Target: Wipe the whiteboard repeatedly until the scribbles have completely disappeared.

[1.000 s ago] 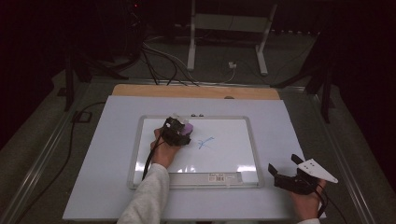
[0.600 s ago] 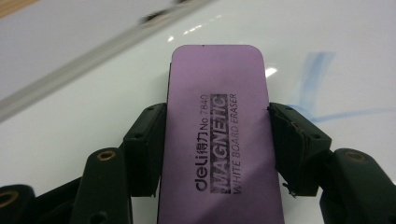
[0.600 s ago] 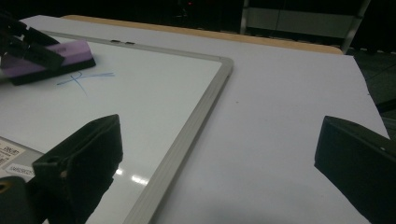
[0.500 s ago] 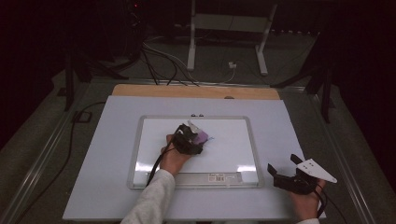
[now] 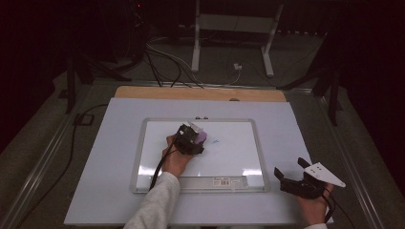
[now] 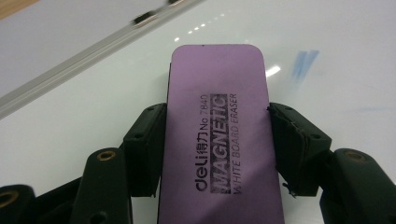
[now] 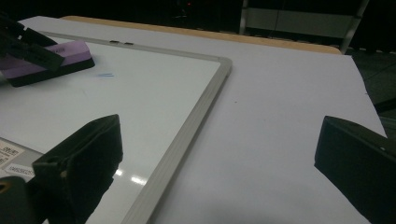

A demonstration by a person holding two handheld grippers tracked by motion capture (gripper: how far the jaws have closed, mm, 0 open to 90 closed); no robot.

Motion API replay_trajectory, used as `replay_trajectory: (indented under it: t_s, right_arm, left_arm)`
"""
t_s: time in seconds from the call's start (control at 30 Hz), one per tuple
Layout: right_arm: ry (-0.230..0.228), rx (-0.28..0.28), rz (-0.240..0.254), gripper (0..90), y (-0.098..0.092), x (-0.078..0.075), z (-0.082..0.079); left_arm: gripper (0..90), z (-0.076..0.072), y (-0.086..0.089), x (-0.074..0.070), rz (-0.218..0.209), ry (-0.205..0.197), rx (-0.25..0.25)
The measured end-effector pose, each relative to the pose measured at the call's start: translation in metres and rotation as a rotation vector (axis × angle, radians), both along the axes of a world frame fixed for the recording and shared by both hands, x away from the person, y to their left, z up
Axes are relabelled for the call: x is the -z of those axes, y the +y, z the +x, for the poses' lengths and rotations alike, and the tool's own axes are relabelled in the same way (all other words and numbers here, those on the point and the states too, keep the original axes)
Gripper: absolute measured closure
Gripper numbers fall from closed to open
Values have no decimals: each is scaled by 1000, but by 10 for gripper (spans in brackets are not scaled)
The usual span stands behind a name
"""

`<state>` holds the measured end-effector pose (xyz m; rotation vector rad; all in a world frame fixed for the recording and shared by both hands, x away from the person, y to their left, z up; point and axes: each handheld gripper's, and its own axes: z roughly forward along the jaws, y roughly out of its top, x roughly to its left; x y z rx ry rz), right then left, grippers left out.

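Note:
A purple magnetic whiteboard eraser (image 6: 219, 135) lies flat on the whiteboard (image 5: 234, 160), and my left gripper (image 5: 193, 138) is shut on its two long sides near the board's upper middle. The same eraser (image 7: 51, 58) appears at the far left of the right gripper view. A small blue pen mark (image 5: 216, 141) remains on the board just right of the eraser, also visible as a blue mark (image 6: 303, 63) ahead of the jaws. My right gripper (image 5: 292, 169) rests open off the board's lower right corner, with nothing between its jaws.
The whiteboard has a silver frame (image 7: 196, 112) and lies on a pale sheet (image 5: 105, 157) covering the table. A wooden strip (image 5: 200, 93) runs along the far edge. Cables (image 5: 167, 59) and a stand (image 5: 229, 43) sit on the floor beyond.
My left gripper slid the eraser rightward across the board. Most of the blue scribble is gone, leaving a small mark. The right gripper stayed put.

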<state>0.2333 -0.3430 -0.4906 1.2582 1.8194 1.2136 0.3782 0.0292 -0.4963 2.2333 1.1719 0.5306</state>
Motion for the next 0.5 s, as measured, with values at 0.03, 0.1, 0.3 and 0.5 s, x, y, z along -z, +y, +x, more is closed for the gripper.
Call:
replay_trajectory:
  t_s: [0.03, 0.1, 0.3, 0.5]
  right_arm:
    - [0, -1, -1, 13, 0, 0, 0]
    - [0, -2, 0, 13, 1, 0, 0]
    - [3, -7, -6, 13, 3, 1, 1]
    - [0, -7, -6, 13, 3, 1, 1]
  left_arm:
    - [417, -1, -1, 0, 1, -2, 7]
    - [417, -4, -5, 1, -31, 13, 56]
    - [417, -24, -36, 1, -22, -5, 217]
    - [416, -32, -54, 1, -32, -6, 335]
